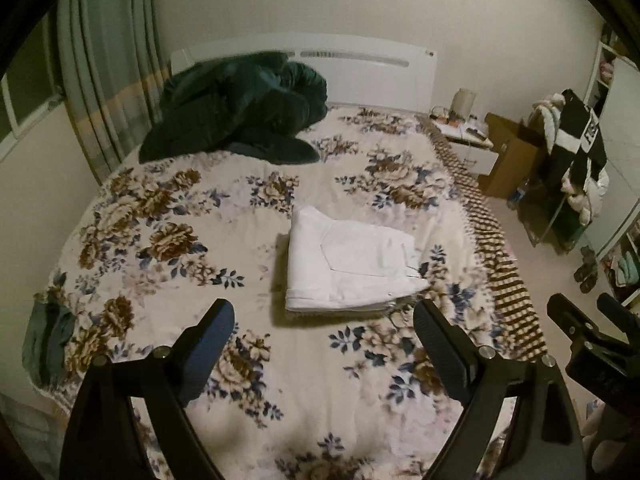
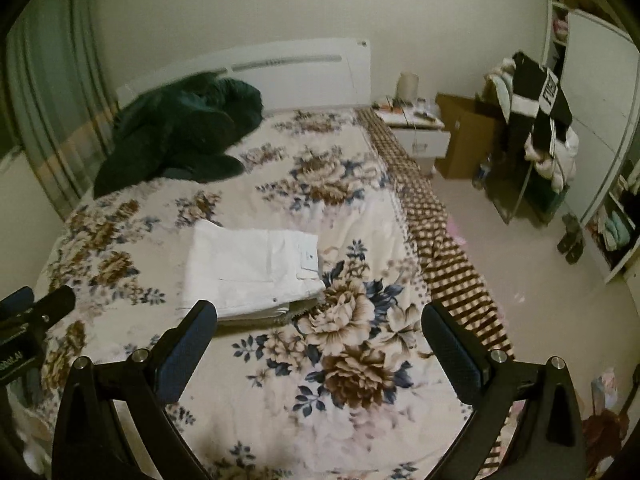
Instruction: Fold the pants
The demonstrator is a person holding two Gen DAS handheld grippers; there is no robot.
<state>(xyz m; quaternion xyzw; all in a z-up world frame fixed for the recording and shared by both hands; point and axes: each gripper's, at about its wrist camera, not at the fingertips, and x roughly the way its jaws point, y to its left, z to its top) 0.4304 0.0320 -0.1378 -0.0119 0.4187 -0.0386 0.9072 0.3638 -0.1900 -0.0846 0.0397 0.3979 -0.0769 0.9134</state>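
Observation:
White pants (image 1: 352, 260) lie folded into a compact rectangle on the floral bedspread (image 1: 180, 240), with a back pocket facing up. They also show in the right wrist view (image 2: 252, 272). My left gripper (image 1: 324, 316) is open and empty, held above the bed just short of the pants' near edge. My right gripper (image 2: 320, 320) is open and empty, to the right of the pants and above the bedspread (image 2: 352, 360). The right gripper also shows at the left wrist view's right edge (image 1: 588, 320), and the left gripper at the right wrist view's left edge (image 2: 36, 304).
A dark green quilt (image 1: 240, 108) is heaped at the head of the bed by the white headboard (image 1: 360, 68). A nightstand (image 1: 468, 140), cardboard box (image 1: 508, 152) and clothes-laden rack (image 1: 572, 148) stand right of the bed. Curtains (image 1: 108, 80) hang left.

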